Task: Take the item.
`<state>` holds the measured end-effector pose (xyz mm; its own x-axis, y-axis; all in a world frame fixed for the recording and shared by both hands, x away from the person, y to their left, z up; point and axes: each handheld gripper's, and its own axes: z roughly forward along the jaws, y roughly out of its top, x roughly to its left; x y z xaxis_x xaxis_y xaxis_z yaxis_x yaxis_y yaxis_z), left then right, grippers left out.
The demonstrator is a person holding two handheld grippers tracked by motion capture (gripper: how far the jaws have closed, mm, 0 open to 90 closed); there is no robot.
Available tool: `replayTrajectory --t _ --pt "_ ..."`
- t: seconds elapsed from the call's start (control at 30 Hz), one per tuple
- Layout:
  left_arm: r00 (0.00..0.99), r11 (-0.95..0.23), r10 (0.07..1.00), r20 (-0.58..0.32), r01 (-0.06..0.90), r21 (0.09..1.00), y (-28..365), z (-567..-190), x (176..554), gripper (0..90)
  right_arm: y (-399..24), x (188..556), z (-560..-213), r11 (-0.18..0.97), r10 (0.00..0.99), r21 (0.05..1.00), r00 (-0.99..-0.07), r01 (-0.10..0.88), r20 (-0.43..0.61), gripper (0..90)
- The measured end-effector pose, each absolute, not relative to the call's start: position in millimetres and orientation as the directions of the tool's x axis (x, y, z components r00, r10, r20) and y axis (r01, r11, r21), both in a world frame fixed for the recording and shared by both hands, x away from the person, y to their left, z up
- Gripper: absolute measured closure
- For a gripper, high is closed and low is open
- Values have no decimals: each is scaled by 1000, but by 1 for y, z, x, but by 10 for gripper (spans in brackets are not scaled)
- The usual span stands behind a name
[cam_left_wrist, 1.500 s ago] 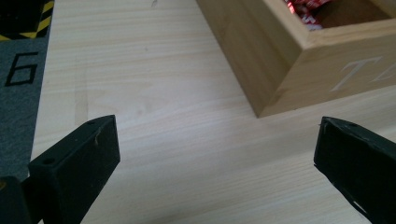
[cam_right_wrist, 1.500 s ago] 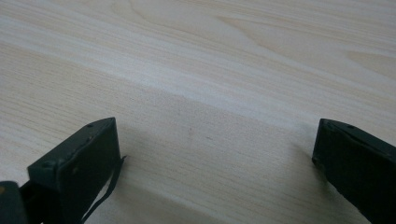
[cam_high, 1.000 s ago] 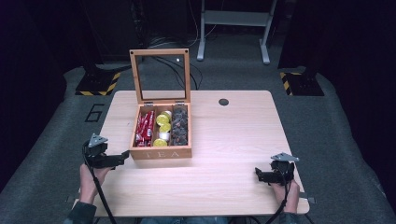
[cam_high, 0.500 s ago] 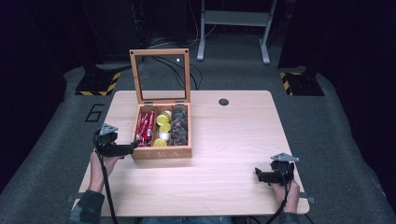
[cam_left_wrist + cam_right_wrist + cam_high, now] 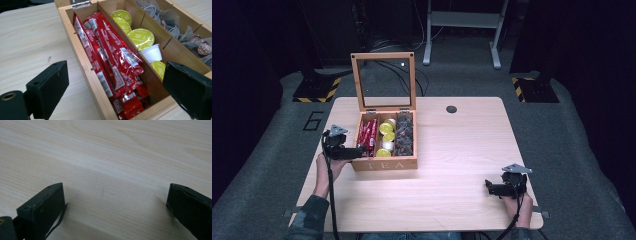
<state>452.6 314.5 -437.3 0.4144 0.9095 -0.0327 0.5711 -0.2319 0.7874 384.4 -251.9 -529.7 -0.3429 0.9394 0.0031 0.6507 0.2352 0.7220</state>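
With jaws spread wide and empty, the left gripper (image 5: 357, 151) hovers at the red foil sachets (image 5: 110, 62) in the open wooden tea box (image 5: 384, 163), while the equally wide right gripper (image 5: 492, 188) rests low over the pale wooden table (image 5: 462, 145).

- The word "TEA" stands in pale letters on the near front wall of the open wooden box (image 5: 384, 163) on the bench.
- A large dark "6" is marked on the grey floor (image 5: 313, 120) to the left of the bench.
- The red foil sachets (image 5: 110, 62) in the box's left compartment carry white barcode labels with small print, too small to read.
- The yellow-green capsule lids (image 5: 140, 37) bear faint lettering that cannot be made out.
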Motion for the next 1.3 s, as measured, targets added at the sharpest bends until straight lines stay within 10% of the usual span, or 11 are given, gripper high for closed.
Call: replayTrajectory --t 1.3 --pt "373 -286 927 27 661 693 292 -455 489 747 -252 384 -530 235 939 725 -345 647 5 21"
